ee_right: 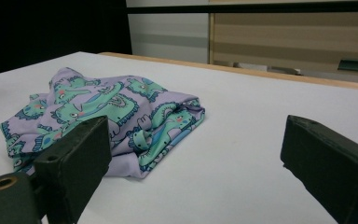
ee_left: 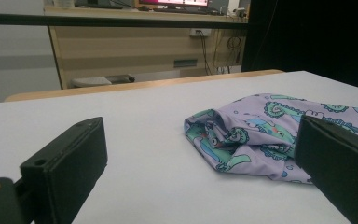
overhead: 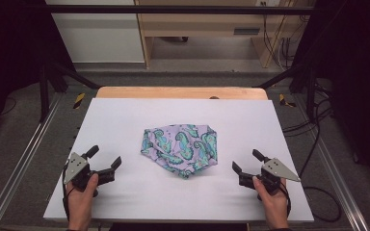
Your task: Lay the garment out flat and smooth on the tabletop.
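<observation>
Crumpled lilac dinosaur-print garment (overhead: 180, 149) lies mid-table, nearer the front edge. Left gripper (overhead: 105, 161) and right gripper (overhead: 246, 162) flank it near the front corners, fingers released and empty. Judged step: approach; next, each gripper must reach a cloth edge.

Crumpled lilac dinosaur-print cloth (ee_right: 107, 116) on white table (ee_right: 251, 140), black jaws spread wide, empty.

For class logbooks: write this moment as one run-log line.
left gripper: open | right gripper: open | cloth: crumpled, untouched, mid-table
</observation>
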